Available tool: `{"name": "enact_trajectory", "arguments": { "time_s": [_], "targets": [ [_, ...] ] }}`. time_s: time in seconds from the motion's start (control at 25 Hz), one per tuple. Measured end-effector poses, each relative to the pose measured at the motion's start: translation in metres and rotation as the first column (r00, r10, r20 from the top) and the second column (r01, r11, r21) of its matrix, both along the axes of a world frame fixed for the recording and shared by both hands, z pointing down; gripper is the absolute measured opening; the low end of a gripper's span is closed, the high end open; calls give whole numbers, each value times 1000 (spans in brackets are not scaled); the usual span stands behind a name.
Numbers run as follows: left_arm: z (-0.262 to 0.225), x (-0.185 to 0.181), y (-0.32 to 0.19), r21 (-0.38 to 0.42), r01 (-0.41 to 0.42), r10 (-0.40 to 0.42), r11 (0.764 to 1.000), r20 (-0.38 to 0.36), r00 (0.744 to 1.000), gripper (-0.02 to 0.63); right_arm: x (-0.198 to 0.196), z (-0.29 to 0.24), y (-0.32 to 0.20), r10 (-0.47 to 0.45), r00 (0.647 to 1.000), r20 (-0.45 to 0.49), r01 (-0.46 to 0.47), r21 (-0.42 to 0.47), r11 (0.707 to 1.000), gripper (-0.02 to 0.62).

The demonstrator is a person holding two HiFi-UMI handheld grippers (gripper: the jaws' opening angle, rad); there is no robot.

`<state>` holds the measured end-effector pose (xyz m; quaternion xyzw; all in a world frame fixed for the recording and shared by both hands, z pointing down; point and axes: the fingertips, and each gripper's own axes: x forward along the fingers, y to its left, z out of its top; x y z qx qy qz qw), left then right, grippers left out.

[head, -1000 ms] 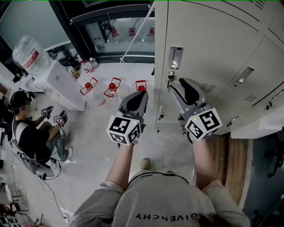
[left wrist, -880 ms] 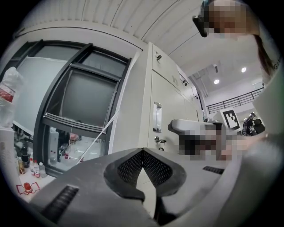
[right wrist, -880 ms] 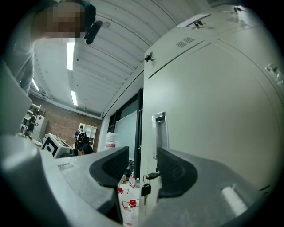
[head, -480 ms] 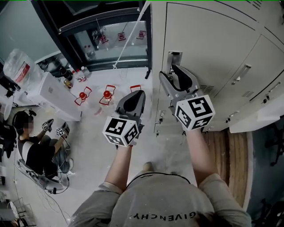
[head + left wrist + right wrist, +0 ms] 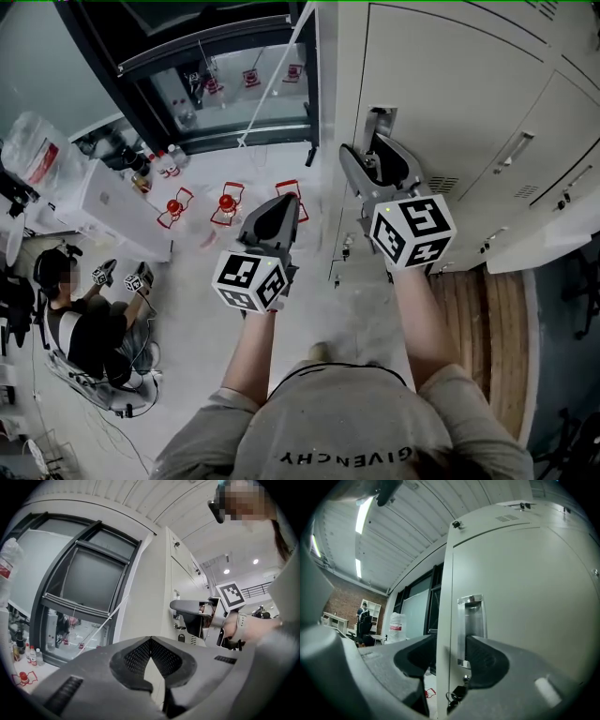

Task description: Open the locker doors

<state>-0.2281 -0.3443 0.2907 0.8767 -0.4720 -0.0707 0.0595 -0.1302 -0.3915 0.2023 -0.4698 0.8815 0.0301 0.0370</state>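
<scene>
1. The right tongs (image 5: 450, 654) stand open and straddle the left edge of the shut locker door (image 5: 450, 84). One jaw is out past the cabinet's side and the other lies in front of the recessed handle (image 5: 471, 625).
2. Keys (image 5: 457, 696) hang from the lock just below that handle.
3. The left tongs (image 5: 150, 639) are closed on nothing and held in open air left of the lockers.
4. The neighbouring doors (image 5: 553, 141) to the right are shut.
5. On the pale floor (image 5: 197, 309) stand red stands (image 5: 226, 202). Nearby, a white surface (image 5: 112, 211) carries bottles (image 5: 164, 164), and a seated person (image 5: 80, 328) is at the far left.
6. Dark-framed glazing (image 5: 234, 84) closes off the room behind, and a wooden strip (image 5: 483, 328) runs along the lockers' foot.
</scene>
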Motion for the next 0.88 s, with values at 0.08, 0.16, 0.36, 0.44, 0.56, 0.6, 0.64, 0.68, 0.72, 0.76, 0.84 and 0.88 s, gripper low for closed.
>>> {"name": "enact_trajectory", "arguments": {
  "time_s": [0.08, 0.16, 0.36, 0.44, 0.56, 0.6, 0.64, 0.68, 0.72, 0.76, 0.84, 0.88],
  "targets": [
    [2, -6, 2, -3, -4, 4, 1000, -2, 1000, -2, 0, 0, -1, 6, 1000, 15, -6, -11, 1000, 196],
    [5, -11, 4, -7, -7, 7, 1000, -3, 1000, -2, -2, -1, 0, 12, 1000, 23, -11, -19, 1000, 195],
    [14, -18, 14, -24, -22, 22, 999, -18, 1000, -2, -4, -2, 13, 33, 999, 12, -33, -5, 999, 196],
    [17, -19, 18, -27, -21, 20, 999, -27, 999, -2, -3, -2, 21, 35, 999, 10, -35, 4, 999, 195],
    [22, -17, 26, -34, -16, 15, 999, -33, 999, -2, 1, -2, 33, 46, 999, 3, -46, 18, 999, 195],
    [24, -15, 29, -37, -15, 14, 999, -31, 999, -2, 3, -2, 38, 54, 999, -2, -54, 25, 998, 195],
    [24, -13, 32, -39, -14, 13, 999, -27, 1000, -2, 5, -2, 43, 61, 998, -4, -61, 32, 998, 195],
    [24, -10, 36, -40, -13, 12, 999, -24, 1000, -2, 8, -2, 49, 66, 998, -4, -66, 37, 997, 195],
    [23, -7, 40, -39, -11, 10, 999, -20, 1000, -2, 10, -2, 55, 68, 998, -2, -67, 39, 997, 193],
    [21, -3, 44, -36, -8, 7, 999, -18, 1000, -2, 13, -2, 61, 66, 998, 0, -66, 41, 997, 192],
    [16, 5, 51, -26, -1, 1, 1000, -13, 1000, -2, 18, -2, 75, 59, 998, -2, -59, 49, 997, 189],
    [13, 10, 56, -19, 2, -2, 1000, -11, 1000, -2, 22, -2, 83, 56, 998, -7, -55, 55, 997, 187]
  ]
}}
